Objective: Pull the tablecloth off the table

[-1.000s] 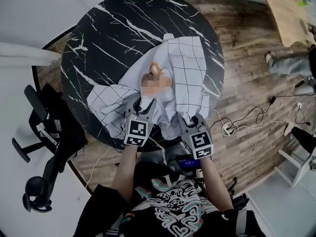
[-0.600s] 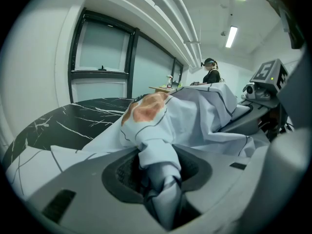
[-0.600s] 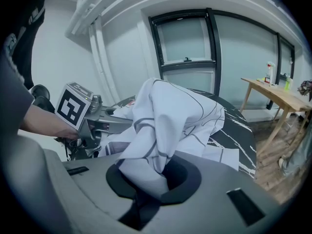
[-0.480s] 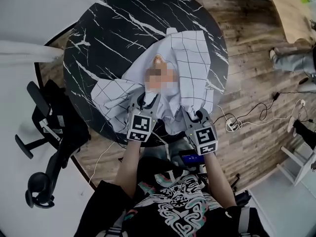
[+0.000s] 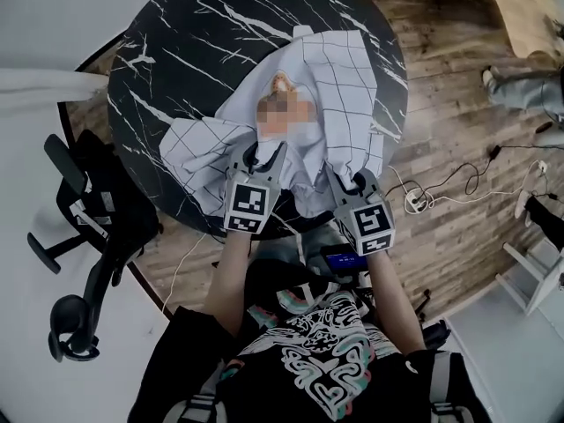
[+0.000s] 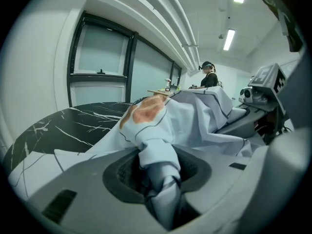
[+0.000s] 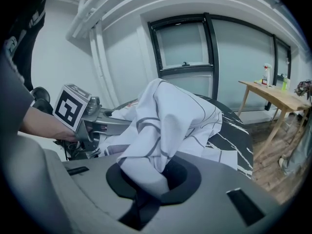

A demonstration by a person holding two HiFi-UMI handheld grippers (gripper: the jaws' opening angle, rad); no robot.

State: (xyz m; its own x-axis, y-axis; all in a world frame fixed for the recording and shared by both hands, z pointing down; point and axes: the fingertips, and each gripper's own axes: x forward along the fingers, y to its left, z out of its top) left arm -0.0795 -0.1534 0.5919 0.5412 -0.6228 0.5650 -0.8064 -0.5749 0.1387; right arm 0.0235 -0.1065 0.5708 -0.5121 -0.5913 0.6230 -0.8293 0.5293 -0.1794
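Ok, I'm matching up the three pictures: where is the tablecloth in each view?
Head view: tablecloth bunched just above picture centre.
Left gripper view: tablecloth at centre, pinched in the jaws.
Right gripper view: tablecloth at centre, rising from the jaws.
Shared landmark: black marble table.

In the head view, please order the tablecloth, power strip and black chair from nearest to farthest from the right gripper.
1. Tablecloth: pinched in the right gripper's fingers.
2. Power strip: floor, to its right.
3. Chair: far left.
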